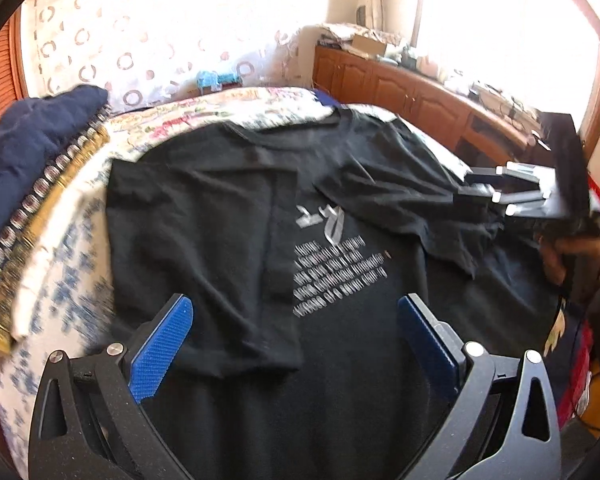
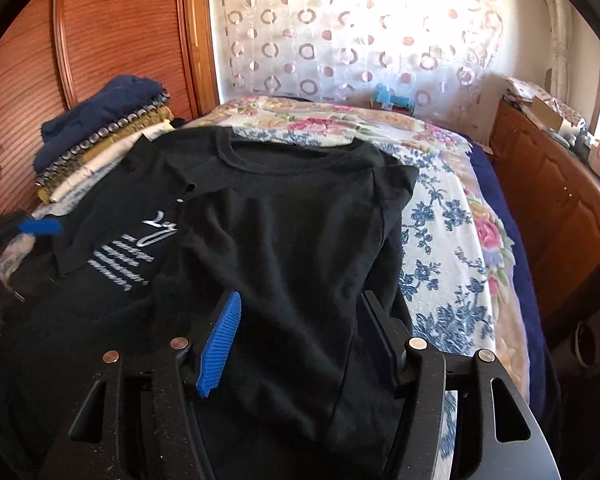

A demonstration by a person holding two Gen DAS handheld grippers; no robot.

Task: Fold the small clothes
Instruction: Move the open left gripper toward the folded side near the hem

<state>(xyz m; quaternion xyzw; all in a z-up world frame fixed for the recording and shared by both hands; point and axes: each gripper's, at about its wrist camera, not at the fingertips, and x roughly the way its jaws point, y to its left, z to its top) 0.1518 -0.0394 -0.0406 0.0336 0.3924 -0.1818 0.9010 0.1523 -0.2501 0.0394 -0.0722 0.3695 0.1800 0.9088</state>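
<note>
A: Left wrist view first: where is the black T-shirt [image 1: 228, 216]?

B: Spread on the bed [image 1: 60, 272], over the floral bedspread [image 2: 448, 240], with both side panels folded inward and white print showing between them. A stack of folded clothes [image 2: 100, 144] sits just beside the shirt's shoulder.

A: And the left tool [image 1: 296, 320]?

B: Above the shirt's lower half, blue pads [image 1: 160, 352] spread wide, nothing between them.

A: The right tool [image 2: 300, 320]?

B: Over the shirt's folded panel, fingers apart, no cloth gripped.
</note>
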